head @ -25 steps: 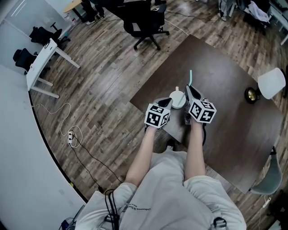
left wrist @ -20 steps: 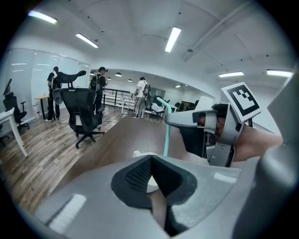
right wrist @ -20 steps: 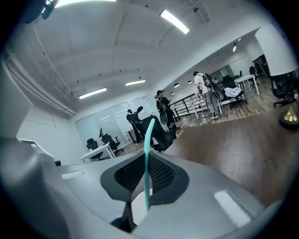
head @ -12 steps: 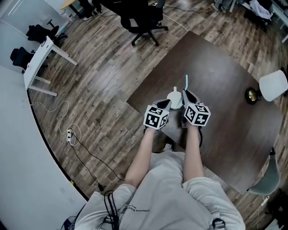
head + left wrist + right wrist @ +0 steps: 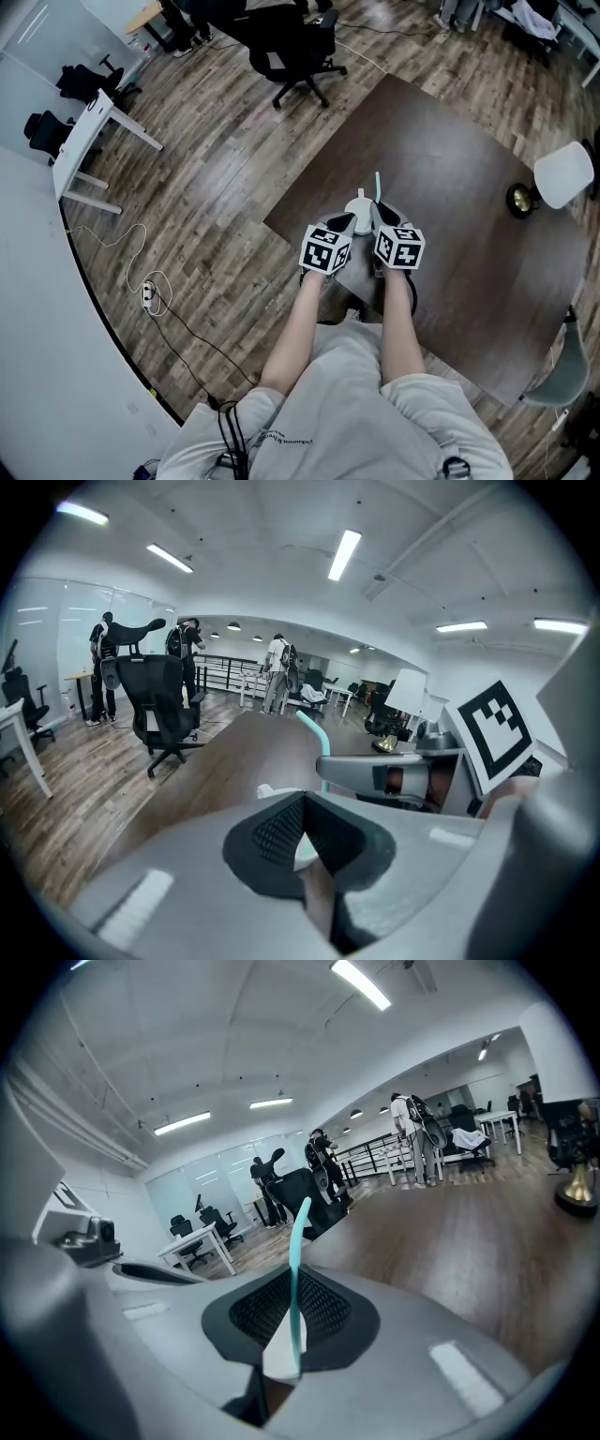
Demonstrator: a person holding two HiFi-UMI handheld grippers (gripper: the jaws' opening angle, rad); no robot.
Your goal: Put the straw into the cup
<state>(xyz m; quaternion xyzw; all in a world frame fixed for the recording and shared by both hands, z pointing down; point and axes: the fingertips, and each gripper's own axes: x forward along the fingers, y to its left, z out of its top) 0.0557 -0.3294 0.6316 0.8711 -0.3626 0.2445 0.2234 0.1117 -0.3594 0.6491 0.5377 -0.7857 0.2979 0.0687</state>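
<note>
L gripper (image 5: 305, 844): jaws pressed tog. on white cup (image 5: 362, 205), rim betw. pads. R gripper (image 5: 292, 1330): pinching teal straw (image 5: 298, 1260), which sticks up past its tips, just right of cup. Both over brown table (image 5: 450, 141).

This is an open-plan office. In the head view a wood-plank floor (image 5: 216, 159) spreads round a large dark brown tabletop (image 5: 441, 159). A black swivel chair (image 5: 295, 56) on castors stands at 12 o'clock. At 10 o'clock a white desk (image 5: 89, 141) has two more black chairs (image 5: 52, 127) beside it. A power strip (image 5: 150, 295) with a trailing cable lies on the floor at 9 o'clock. The left gripper view shows long ceiling strip lights (image 5: 344, 555), a glass partition (image 5: 56, 639) at 9 o'clock, and people (image 5: 278, 672) standing among further desks far down the room. The right gripper view shows another white desk (image 5: 202, 1246) with chairs before glass walls.
</note>
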